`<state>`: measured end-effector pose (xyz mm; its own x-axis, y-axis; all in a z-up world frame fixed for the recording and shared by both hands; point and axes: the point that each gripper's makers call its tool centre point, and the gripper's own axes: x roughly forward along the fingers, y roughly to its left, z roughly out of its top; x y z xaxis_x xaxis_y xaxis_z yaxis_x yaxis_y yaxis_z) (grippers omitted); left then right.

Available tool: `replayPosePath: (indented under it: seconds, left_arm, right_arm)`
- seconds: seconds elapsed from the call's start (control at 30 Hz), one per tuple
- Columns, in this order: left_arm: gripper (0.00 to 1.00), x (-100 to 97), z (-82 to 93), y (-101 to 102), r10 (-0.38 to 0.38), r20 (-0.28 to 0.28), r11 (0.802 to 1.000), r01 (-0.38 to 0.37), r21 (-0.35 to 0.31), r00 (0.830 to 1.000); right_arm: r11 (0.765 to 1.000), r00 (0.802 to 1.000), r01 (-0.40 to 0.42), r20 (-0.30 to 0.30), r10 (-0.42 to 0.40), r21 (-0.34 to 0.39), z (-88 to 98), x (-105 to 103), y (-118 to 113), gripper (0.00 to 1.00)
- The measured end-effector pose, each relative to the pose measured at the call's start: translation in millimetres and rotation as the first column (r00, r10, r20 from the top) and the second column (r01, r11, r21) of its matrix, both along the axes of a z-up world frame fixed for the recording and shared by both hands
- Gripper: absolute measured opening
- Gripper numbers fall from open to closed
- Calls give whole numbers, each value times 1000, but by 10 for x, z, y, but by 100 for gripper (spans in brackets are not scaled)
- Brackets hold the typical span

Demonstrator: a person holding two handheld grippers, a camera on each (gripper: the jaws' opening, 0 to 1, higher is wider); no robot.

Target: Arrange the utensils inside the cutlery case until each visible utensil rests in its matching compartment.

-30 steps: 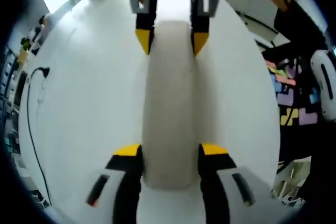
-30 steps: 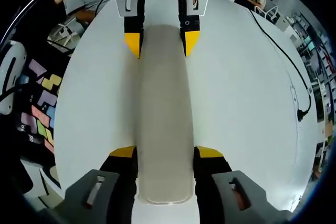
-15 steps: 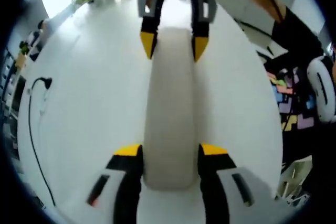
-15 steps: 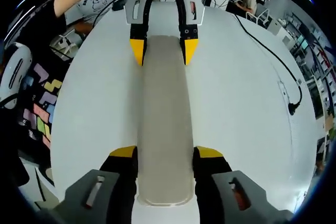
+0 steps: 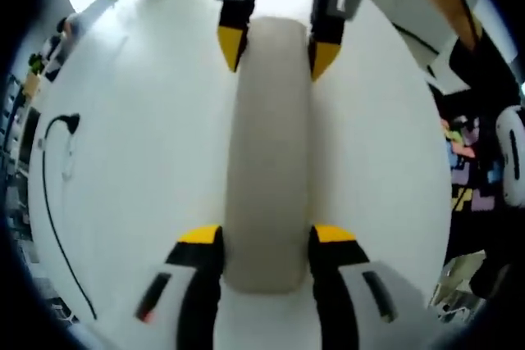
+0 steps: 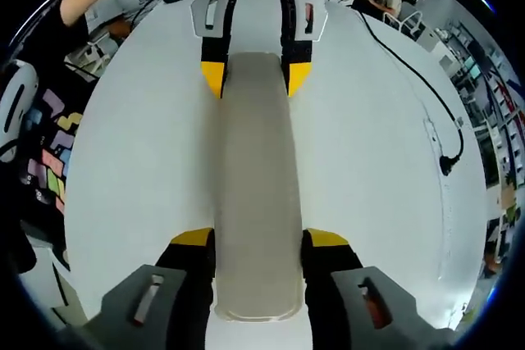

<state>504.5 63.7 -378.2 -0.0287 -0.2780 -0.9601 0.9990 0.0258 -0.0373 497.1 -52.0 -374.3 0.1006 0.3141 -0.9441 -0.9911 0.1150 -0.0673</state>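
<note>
On white table (image 5: pixel 123 161) — long beige cutlery case (image 5: pixel 269 153), lid shut, rounded ends.

The closed cutlery case (image 5: pixel 269 153) hides whatever lies inside it, so no utensil or compartment can be made out. In the left gripper view the case is blurred and its surface detail is lost. Its ends sit between the claws' tips, which cover its side edges there. The black cable (image 6: pixel 426 96) near the desk (image 6: pixel 369 202) edge runs out of sight.
</note>
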Motion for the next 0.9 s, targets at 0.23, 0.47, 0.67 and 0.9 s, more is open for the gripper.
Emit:
replayPosePath:
  seconds: [0.23, 0.47, 0.67, 0.9]
  left_arm:
    - [45, 25, 5, 19, 4, -5, 1000, -4, 7, 1000]
    - [45, 11, -15, 14, -4, 23, 1000, 3, 30, 1000]
    - [45, 23, -11, 21, -2, 26, 999, 1, 42, 1000]
    - [46, 16, -12, 15, 22, 26, 999, -23, 42, 999]
  right_arm:
    - [999, 998, 40, -49, -41, -21, -59, -13, -10, 43]
    - [997, 996, 55, -68, -58, -48, -63, -22, -19, 44]
    - [999, 997, 44, -62, -45, -10, -65, -38, -14, 44]
    - [998, 997, 51, -63, -53, -30, -63, -48, -8, 44]
